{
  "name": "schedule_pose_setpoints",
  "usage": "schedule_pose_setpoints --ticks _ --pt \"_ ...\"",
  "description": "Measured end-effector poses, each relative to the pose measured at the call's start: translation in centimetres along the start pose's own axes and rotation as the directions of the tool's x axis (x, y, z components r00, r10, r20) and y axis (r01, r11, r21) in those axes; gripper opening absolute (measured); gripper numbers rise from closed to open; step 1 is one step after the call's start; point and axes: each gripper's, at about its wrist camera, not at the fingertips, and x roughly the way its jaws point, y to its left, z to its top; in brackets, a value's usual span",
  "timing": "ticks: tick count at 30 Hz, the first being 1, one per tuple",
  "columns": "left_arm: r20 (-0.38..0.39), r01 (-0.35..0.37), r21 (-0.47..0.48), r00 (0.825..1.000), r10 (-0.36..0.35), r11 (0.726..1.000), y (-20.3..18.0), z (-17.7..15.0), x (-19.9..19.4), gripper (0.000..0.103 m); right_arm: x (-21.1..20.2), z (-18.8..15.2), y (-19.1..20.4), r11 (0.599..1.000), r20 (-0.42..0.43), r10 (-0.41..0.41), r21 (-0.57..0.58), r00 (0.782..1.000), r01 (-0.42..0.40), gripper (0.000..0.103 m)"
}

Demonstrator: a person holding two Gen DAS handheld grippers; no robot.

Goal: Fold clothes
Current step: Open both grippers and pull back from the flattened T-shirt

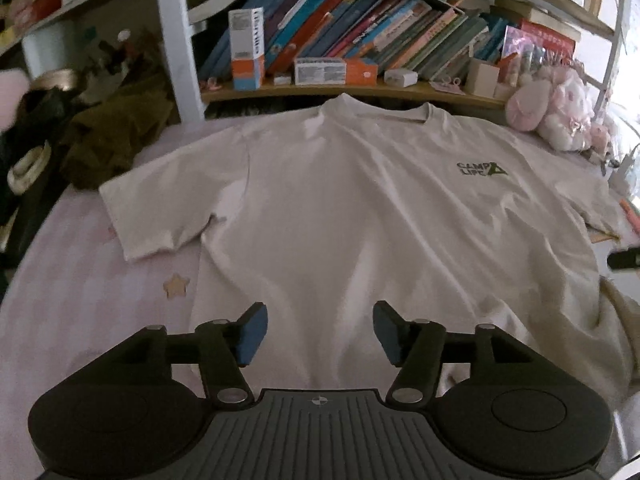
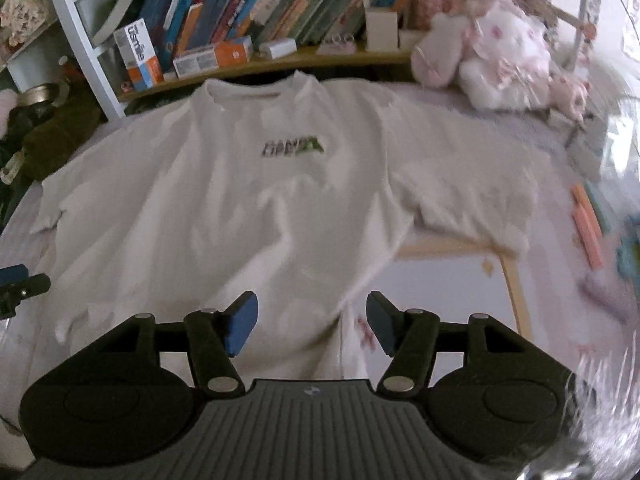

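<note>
A white T-shirt (image 1: 340, 208) with a small green "CAMP LIFE" logo (image 1: 482, 169) lies spread flat, front up, on a pale pink bed, collar toward the bookshelf and both sleeves out. It also shows in the right wrist view (image 2: 240, 208). My left gripper (image 1: 320, 332) is open and empty above the shirt's lower hem, left of centre. My right gripper (image 2: 311, 324) is open and empty above the hem's right corner. A tip of the left gripper (image 2: 16, 280) shows at the left edge of the right wrist view.
A bookshelf (image 1: 360, 28) with books and boxes runs along the far side. Pink and white plush toys (image 2: 496, 52) sit at the far right. Dark clothes and a brown garment (image 1: 108, 136) pile at the left. A wooden-framed board (image 2: 448, 276) and orange pens (image 2: 586, 224) lie to the right.
</note>
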Motion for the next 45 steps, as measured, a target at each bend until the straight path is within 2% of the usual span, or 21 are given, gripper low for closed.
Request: schedule_pose_setpoints --ticks 3,7,11,14,20,22,45 --pt "-0.015 0.010 -0.007 1.000 -0.010 1.000 -0.7 -0.9 -0.2 0.062 -0.7 -1.3 0.7 1.000 -0.011 0.002 0.019 1.000 -0.002 0.060" --pt "-0.048 0.058 -0.015 0.997 -0.058 0.998 -1.7 -1.9 -0.2 0.062 -1.3 -2.8 1.6 0.999 -0.029 0.008 0.047 1.000 -0.007 0.062" --pt "-0.049 0.078 0.047 0.996 -0.076 0.996 -2.6 -2.1 -0.3 0.064 -1.5 -3.4 2.1 0.999 -0.031 -0.003 0.054 1.000 0.005 0.063" --pt "-0.044 0.090 0.058 0.995 -0.088 0.994 -2.7 -2.1 -0.5 0.066 -1.7 -3.6 2.2 0.998 -0.030 -0.009 0.059 1.000 0.011 0.064" --pt "-0.044 0.085 0.046 0.996 -0.083 0.995 -2.3 -2.3 -0.7 0.068 -1.8 -3.9 2.5 0.998 -0.035 -0.012 0.066 0.999 0.014 0.064" --pt "-0.046 0.082 0.046 0.996 -0.080 0.996 -2.3 -2.3 -0.7 0.075 -1.8 -3.9 2.7 0.998 -0.036 -0.009 0.062 0.999 0.012 0.065" --pt "-0.117 0.081 -0.020 0.990 -0.083 0.997 -1.0 -2.6 -0.2 0.081 -2.1 -4.4 2.7 0.997 -0.052 -0.012 0.073 0.999 0.016 0.070"
